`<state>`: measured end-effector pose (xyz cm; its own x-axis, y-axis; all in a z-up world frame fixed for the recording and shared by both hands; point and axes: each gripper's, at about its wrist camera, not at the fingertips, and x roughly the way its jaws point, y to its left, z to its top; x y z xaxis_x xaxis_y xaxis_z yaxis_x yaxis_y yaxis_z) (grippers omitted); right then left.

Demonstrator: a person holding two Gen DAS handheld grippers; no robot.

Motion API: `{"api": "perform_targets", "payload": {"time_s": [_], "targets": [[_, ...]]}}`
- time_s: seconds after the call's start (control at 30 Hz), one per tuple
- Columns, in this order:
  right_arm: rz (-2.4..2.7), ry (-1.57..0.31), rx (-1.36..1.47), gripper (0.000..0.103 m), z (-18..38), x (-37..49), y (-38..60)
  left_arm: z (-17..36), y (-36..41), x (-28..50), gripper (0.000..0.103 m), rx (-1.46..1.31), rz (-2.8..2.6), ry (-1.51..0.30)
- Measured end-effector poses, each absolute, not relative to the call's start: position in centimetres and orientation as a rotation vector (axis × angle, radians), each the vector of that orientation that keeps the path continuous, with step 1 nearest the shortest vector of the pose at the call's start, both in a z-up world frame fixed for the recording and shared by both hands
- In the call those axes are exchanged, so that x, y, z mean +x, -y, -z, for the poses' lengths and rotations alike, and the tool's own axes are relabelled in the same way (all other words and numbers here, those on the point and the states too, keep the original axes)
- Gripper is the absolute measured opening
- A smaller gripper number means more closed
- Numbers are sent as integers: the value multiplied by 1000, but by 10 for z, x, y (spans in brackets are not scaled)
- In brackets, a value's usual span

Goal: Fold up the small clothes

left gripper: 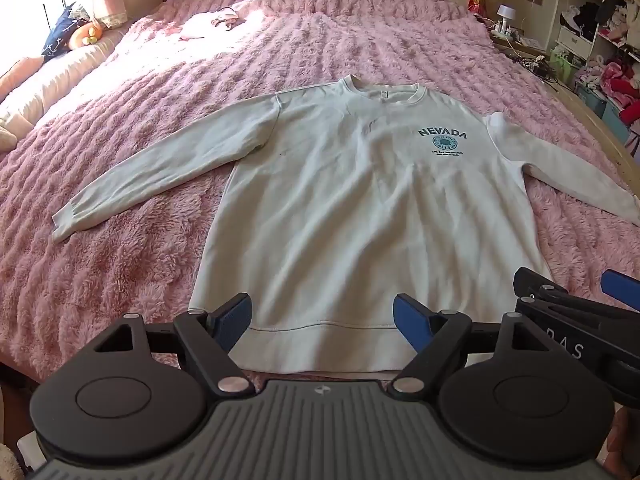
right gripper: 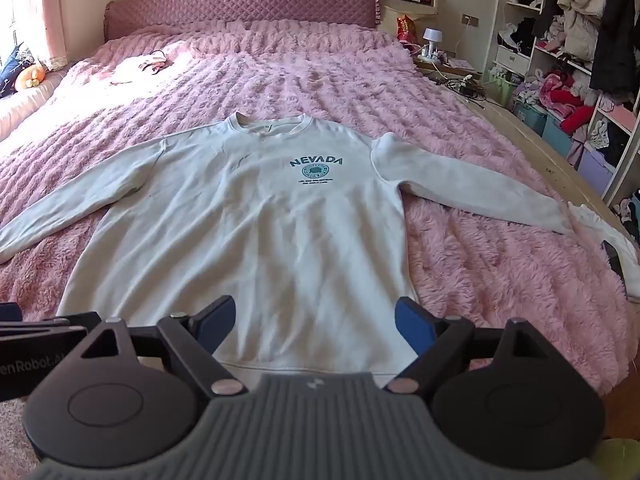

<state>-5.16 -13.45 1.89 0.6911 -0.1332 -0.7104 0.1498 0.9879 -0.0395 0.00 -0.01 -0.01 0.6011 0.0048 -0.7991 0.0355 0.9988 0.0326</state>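
A white long-sleeved sweatshirt [left gripper: 352, 208] with a green NEVADA print lies flat, front up, on the pink bed, both sleeves spread out; it also shows in the right wrist view [right gripper: 248, 240]. Its hem faces me. My left gripper [left gripper: 322, 316] is open and empty, hovering just above the hem. My right gripper [right gripper: 314, 320] is open and empty, also above the hem, to the right of the left one. The right gripper's side shows in the left wrist view [left gripper: 568, 304].
The fluffy pink bedspread [right gripper: 480, 272] covers the whole bed. Another white garment [right gripper: 612, 252] lies at the bed's right edge. Small pink clothes [right gripper: 144, 66] lie near the headboard. Cluttered shelves [right gripper: 580, 60] stand to the right, a bedside table with a lamp [right gripper: 432, 40] behind.
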Motion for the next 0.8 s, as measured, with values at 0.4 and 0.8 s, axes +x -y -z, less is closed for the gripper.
{"api": "perform_targets", "payload": {"time_s": [0.4, 0.8], "targets": [[148, -800, 18, 83, -18, -51, 133, 1, -1, -1, 94, 49, 18, -935], [146, -801, 18, 83, -16, -51, 134, 5, -3, 1, 94, 36, 14, -953]]}}
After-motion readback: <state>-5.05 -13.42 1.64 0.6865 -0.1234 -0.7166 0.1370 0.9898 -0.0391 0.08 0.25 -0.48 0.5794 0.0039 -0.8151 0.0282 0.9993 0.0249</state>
